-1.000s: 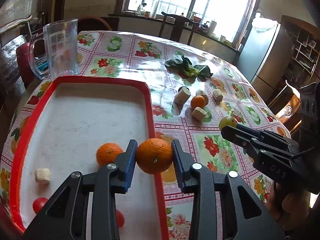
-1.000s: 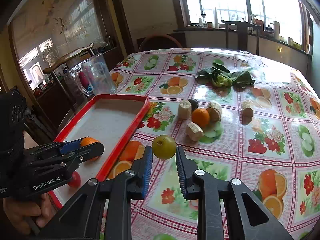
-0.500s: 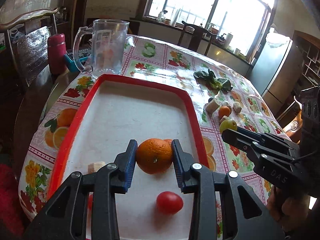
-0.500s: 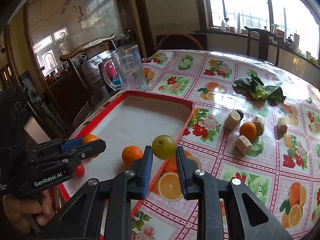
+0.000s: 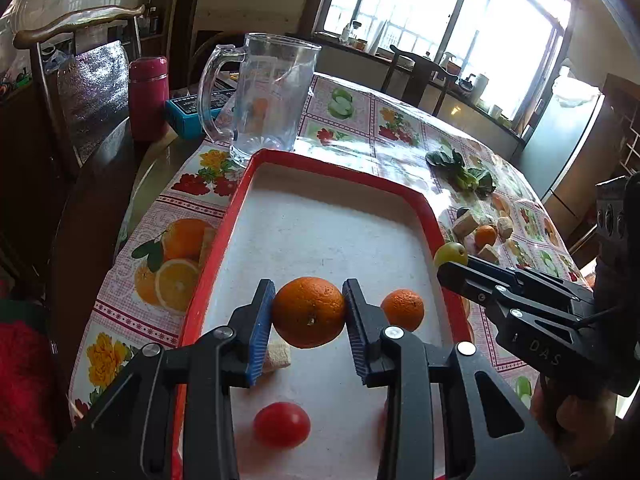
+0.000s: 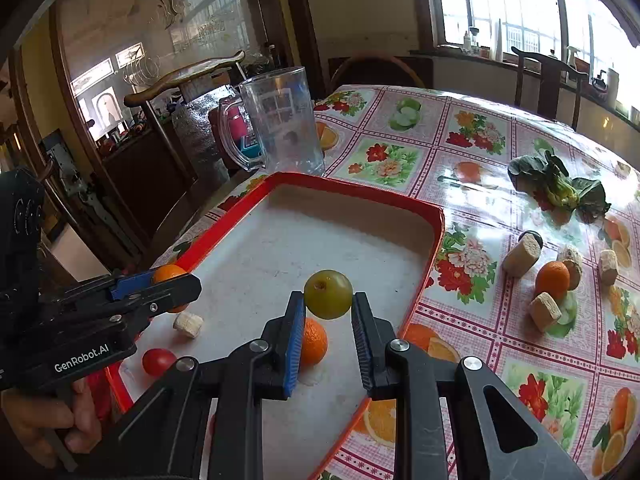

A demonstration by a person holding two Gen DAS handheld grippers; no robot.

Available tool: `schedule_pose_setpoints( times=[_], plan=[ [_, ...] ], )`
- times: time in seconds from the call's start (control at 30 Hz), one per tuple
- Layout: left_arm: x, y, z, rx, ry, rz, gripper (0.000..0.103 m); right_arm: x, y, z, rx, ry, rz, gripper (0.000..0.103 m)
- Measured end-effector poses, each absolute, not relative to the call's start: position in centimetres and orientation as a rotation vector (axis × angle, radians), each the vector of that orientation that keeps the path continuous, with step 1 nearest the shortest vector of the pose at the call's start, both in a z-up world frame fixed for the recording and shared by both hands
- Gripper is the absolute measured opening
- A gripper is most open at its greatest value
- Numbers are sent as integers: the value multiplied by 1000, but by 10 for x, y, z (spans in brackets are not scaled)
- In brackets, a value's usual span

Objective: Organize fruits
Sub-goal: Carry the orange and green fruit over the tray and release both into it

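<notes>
We have carried both fruits across from the flowery table [image 6: 480, 152] until they hang over the red tray [image 5: 224, 240], so the next job looks like setting them down. Our left gripper [image 5: 308, 320], low in the middle of its view, squeezes the big orange [image 5: 309, 312]. Our right gripper [image 6: 328, 316] pinches the green fruit [image 6: 328, 294] the same way. In the tray lie a small orange [image 5: 402, 309] and a red tomato [image 5: 281, 424]. A glass jug [image 5: 268, 96] stands behind, and bright windows [image 5: 440, 12] fill the upper right.
</notes>
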State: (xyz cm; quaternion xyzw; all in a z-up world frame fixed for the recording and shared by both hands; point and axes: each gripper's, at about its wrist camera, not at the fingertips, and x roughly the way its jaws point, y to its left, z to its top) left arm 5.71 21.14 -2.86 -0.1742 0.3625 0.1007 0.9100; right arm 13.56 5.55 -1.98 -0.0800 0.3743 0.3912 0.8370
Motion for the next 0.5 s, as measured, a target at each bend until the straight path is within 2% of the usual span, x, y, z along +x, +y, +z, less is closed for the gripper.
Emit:
schedule_pose_setpoints(
  times=[0.5],
  plan=[
    [93,232,-45,-348,841,224,32,168,82,-43,-182,864,833,24]
  ],
)
